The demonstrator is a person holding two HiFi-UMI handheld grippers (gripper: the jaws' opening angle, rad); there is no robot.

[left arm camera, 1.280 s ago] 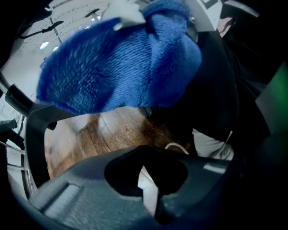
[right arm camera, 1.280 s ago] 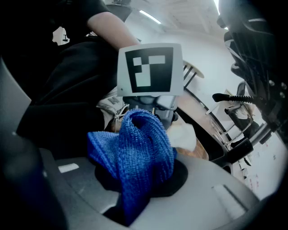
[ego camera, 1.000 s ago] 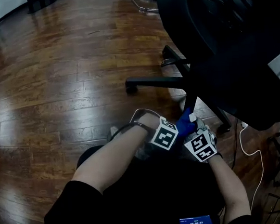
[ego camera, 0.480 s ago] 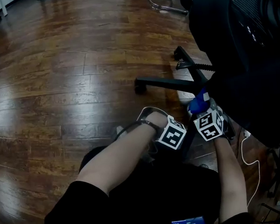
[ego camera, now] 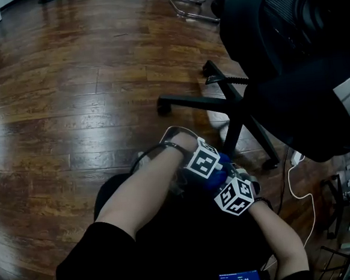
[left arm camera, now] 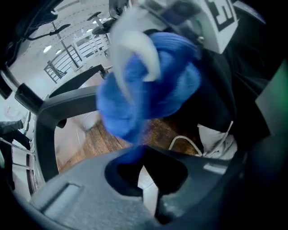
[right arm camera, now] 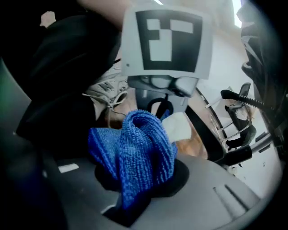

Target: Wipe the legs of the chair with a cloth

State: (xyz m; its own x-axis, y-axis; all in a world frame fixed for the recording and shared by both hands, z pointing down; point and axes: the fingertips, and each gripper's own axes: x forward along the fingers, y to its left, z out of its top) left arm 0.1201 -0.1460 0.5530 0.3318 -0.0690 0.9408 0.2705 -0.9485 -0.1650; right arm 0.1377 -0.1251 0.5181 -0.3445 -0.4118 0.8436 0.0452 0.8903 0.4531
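Cloth (right arm camera: 135, 143): blue, ribbed, bunched into a thick fold. It is clamped in the right gripper (right arm camera: 135, 197), whose jaws are closed on its lower end. The loose bulk stands up just ahead of the tips.

Left gripper (left arm camera: 145, 182): jaws fully together, nothing between them. The cloth hangs directly in front of its tips, very close. Contact between cloth and this gripper cannot be confirmed.

Relative position: the two grippers sit side by side and nearly facing each other. In the head view the cloth shows as a blue patch between their two marker cubes. Both point steeply down toward the wooden floor (ego camera: 68, 84).

Chair leg (ego camera: 237, 125): black, running down from the chair hub toward the grippers, with its lower end just beyond the cloth. Whether cloth and leg touch cannot be told. Second leg (ego camera: 196, 102) lies farther ahead of the left gripper, level across the floor, well apart from both grippers.

Chair seat (ego camera: 304, 96): above and beyond the right gripper.

White cable (ego camera: 293, 187): on the floor just outside the right gripper.

Shoe (right arm camera: 105, 96): white, laced, behind the cloth in the right gripper view.
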